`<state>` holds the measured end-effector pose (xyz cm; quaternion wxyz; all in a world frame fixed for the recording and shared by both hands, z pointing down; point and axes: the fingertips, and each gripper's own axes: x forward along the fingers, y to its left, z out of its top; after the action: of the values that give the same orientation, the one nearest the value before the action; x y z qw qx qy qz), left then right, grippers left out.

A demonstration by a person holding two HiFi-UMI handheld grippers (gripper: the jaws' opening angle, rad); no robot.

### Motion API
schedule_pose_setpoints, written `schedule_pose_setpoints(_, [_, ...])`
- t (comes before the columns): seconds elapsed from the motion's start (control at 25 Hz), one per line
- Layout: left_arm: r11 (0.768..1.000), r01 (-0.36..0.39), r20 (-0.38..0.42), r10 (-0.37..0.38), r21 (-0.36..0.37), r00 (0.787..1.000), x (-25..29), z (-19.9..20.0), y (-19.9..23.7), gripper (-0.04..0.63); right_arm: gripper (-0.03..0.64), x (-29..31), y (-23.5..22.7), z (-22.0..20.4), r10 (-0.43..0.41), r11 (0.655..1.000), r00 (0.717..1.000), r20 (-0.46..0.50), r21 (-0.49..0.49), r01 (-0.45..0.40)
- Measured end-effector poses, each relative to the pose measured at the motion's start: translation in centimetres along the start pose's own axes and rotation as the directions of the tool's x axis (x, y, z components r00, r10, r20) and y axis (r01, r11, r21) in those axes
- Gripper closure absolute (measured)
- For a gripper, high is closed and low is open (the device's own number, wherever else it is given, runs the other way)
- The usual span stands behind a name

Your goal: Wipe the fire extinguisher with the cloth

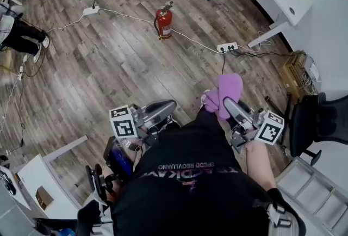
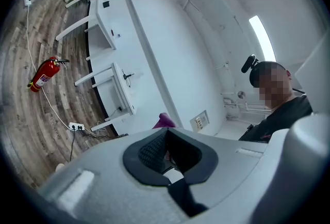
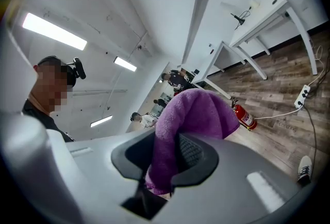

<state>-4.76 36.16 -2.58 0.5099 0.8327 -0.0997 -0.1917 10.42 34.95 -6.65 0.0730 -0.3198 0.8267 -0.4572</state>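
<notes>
Right tongs [image 3: 178, 138] grip the cloth [image 3: 196, 112]; left tongs [image 2: 165, 132] are closed and empty. Wiping one-handed could topple the fire extinguisher [image 1: 164, 23] well ahead.

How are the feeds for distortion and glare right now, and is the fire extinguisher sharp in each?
Head view: evenly lit, sharp, slight bending at edges; fire extinguisher small but crisp. Left gripper view: heavy fisheye, dark corners, ceiling lights blown out, fire extinguisher clear near the left rim. Right gripper view: same fisheye, purple cloth fills the centre, fire extinguisher peeks out at its right edge.
</notes>
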Motion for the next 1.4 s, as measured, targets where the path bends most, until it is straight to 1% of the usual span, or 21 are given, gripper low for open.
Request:
schedule_pose_setpoints(0.12, [1.000, -0.027, 0.009, 0.027, 0.014, 1.000, 1.0, 0.9, 0.3, 0.598, 0.531, -0.3, -1.3, 2.7, -0.001, 1.000, 1.000, 0.017, -0.006, 0.001])
schedule_pose_setpoints(0.28, [0.998, -0.053, 0.023, 0.053, 0.025, 0.998, 3.7, 1.4, 0.9, 0.598, 0.531, -0.6, -2.7, 5.8, 0.036, 0.999, 0.999, 0.005, -0.014, -0.036])
schedule_pose_setpoints(0.64, [0.996, -0.081, 0.036, 0.080, 0.035, 0.996, 14.6, 1.7, 2.3, 0.598, 0.532, -4.0, -8.1, 12.6, 0.084, 0.996, 0.995, -0.060, -0.011, -0.085])
schedule_pose_setpoints(0.8, [0.994, -0.097, 0.059, 0.094, 0.045, 0.994, 19.2, 1.7, 2.8, 0.598, 0.532, -5.4, -10.5, 15.5, 0.116, 0.993, 0.989, -0.091, -0.005, -0.117])
schedule_pose_setpoints(0.92, [0.992, -0.114, 0.085, 0.110, 0.046, 0.990, 21.5, 1.4, 3.3, 0.598, 0.532, -6.0, -11.6, 16.8, 0.143, 0.990, 0.982, -0.122, 0.000, -0.144])
schedule_pose_setpoints(1.16, [0.987, -0.157, 0.130, 0.151, 0.036, 0.980, 24.1, 0.8, 3.7, 0.598, 0.532, -6.1, -12.8, 18.9, 0.197, 0.979, 0.964, -0.177, -0.011, -0.202])
schedule_pose_setpoints(1.4, [0.975, -0.219, 0.180, 0.208, 0.043, 0.961, 22.6, 2.5, 4.3, 0.598, 0.532, -3.2, -13.1, 20.0, 0.231, 0.972, 0.954, -0.193, 0.005, -0.234])
